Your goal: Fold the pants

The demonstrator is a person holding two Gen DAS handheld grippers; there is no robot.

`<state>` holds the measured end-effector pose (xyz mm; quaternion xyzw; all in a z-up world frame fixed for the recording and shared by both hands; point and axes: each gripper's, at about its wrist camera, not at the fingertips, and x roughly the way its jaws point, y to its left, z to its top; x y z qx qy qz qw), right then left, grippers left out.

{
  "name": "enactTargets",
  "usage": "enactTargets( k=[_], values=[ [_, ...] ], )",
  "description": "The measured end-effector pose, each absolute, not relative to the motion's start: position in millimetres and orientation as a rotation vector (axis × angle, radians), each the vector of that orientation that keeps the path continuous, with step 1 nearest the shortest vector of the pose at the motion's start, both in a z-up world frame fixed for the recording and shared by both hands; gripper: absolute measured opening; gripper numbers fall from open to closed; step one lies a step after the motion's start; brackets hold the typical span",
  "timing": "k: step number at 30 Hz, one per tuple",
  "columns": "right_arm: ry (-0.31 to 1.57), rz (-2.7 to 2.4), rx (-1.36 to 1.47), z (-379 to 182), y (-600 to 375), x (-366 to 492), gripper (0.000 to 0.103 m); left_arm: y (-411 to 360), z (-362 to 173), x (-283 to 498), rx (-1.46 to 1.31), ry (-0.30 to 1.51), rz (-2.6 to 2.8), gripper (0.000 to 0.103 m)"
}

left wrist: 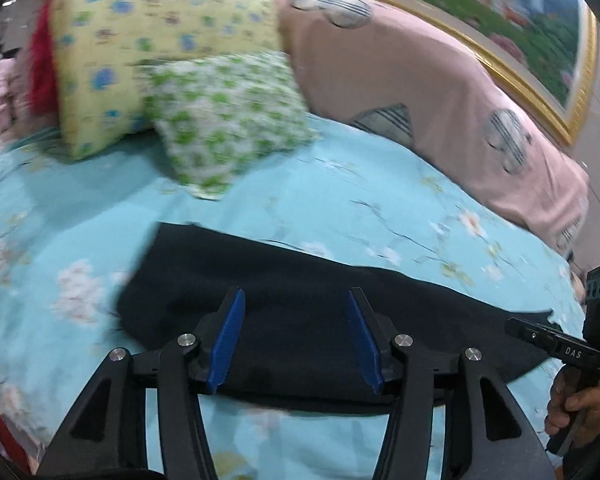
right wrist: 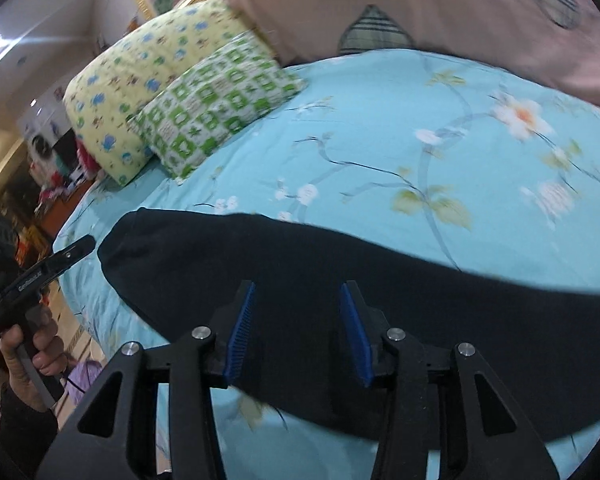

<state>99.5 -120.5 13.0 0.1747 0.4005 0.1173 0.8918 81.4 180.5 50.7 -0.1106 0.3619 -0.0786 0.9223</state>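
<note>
Black pants (left wrist: 300,320) lie flat in a long strip on the light blue floral bedsheet (left wrist: 80,240). They also show in the right wrist view (right wrist: 380,300). My left gripper (left wrist: 296,300) hovers over the near edge of the pants, jaws open, blue pads (left wrist: 230,340) empty. My right gripper (right wrist: 298,296) hovers over the pants too, jaws open and empty. The right gripper's side shows at the right edge of the left wrist view (left wrist: 556,340), and the left gripper shows at the left of the right wrist view (right wrist: 48,268).
Two pillows, yellow (left wrist: 140,40) and green-checked (left wrist: 228,120), lie at the bed's far left. A pink quilt (left wrist: 420,100) lies along the back under a gold-framed picture (left wrist: 520,60). The bed edge drops off at left in the right wrist view (right wrist: 72,300).
</note>
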Motion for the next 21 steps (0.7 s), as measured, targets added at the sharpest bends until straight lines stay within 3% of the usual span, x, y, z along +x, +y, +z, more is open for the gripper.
enactTargets(
  k=[4, 21],
  values=[
    [0.821, 0.169, 0.433, 8.6, -149.7, 70.6, 0.052, 137.2, 50.5, 87.0, -0.180, 0.766, -0.253, 0.054],
    [0.768, -0.133, 0.606, -6.8, -243.8, -36.2, 0.053, -36.7, 42.5, 111.8, 0.004, 0.874, -0.605, 0.062]
  ],
)
